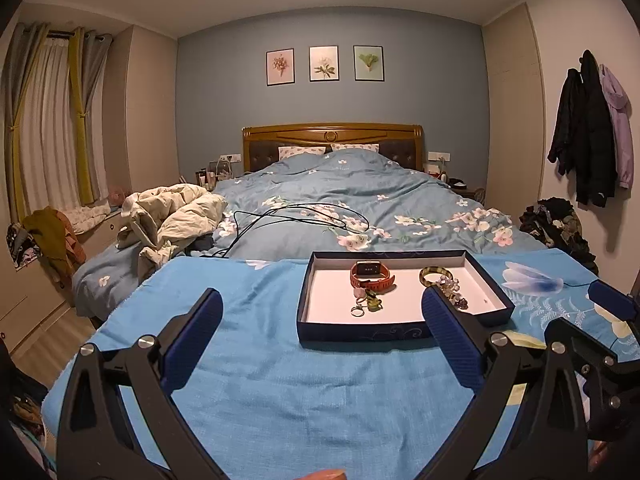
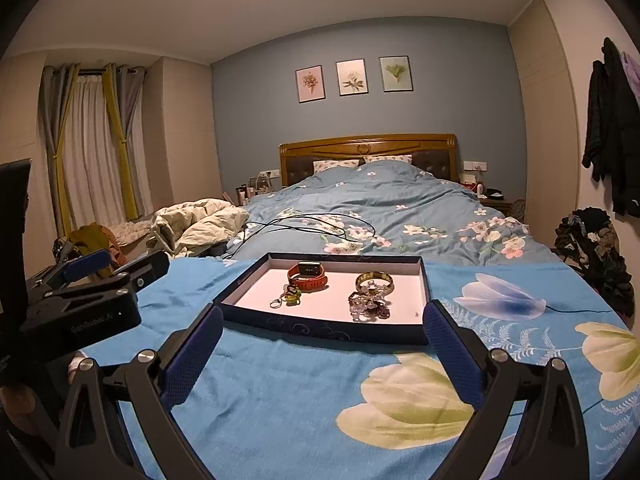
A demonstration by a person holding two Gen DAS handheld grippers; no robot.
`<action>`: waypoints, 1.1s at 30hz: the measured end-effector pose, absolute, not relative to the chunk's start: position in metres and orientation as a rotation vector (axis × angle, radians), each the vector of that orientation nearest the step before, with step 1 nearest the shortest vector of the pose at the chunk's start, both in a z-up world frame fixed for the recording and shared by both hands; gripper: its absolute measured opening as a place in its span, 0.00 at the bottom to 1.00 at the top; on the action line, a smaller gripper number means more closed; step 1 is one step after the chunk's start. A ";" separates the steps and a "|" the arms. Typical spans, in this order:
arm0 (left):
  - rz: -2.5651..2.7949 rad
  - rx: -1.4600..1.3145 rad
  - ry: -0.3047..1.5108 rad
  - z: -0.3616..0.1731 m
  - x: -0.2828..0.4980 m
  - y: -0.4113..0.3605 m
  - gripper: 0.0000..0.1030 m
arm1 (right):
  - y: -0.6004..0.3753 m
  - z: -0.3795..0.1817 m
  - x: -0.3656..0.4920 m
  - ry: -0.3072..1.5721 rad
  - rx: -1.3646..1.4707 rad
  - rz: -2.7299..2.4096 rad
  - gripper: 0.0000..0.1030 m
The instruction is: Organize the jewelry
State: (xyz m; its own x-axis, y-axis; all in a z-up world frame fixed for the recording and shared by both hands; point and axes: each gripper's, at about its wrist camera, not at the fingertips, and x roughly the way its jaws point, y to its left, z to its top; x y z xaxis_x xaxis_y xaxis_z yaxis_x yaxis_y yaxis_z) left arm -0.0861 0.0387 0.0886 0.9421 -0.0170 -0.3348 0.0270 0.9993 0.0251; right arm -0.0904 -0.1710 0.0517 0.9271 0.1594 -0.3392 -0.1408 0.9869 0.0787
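Nearest the cameras lies a bright blue cloth (image 1: 280,380) printed with large pale flowers, spread flat over the foot of the bed (image 1: 360,196). On it sits a shallow dark-blue box tray (image 2: 320,330) with a white floor, and all the jewelry is inside it. Toward its near edge lies a small keyring charm (image 2: 289,298) with a green and pink piece on a metal ring. Behind that is a red-strapped watch (image 2: 307,276), its dark face turned up. In the tray's right half a tangle of clear and purple beaded bracelets (image 2: 368,306) lies touching a gold bangle (image 2: 375,282) just behind it — the bangle rests flat.

The left gripper (image 1: 322,320) hangs low over the cloth, short of the tray's near wall, its blue-padded fingers (image 1: 192,340) spread wide with nothing between them. The right gripper (image 2: 323,330) is posed the same way, jaws wide apart and empty; in its own view its fingertips frame the tray's near corners, though whether they touch the wall cannot be told. The two grippers are side by side, each catching the edge of the other's view.

Farther back a black cable (image 1: 296,218) loops across the floral duvet, a crumpled cream quilt (image 1: 176,216) is heaped at the left, and a wooden headboard (image 1: 332,140) stands against the blue wall.
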 end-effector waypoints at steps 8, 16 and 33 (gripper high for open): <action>-0.024 0.028 0.343 0.089 -0.087 0.039 0.95 | -0.168 0.051 -0.092 0.359 0.048 0.158 0.94; -0.012 0.028 0.332 0.090 -0.086 0.041 0.95 | -0.167 0.051 -0.092 0.356 0.049 0.160 0.94; 0.003 0.032 0.306 0.089 -0.091 0.041 0.95 | -0.168 0.052 -0.092 0.356 0.054 0.154 0.94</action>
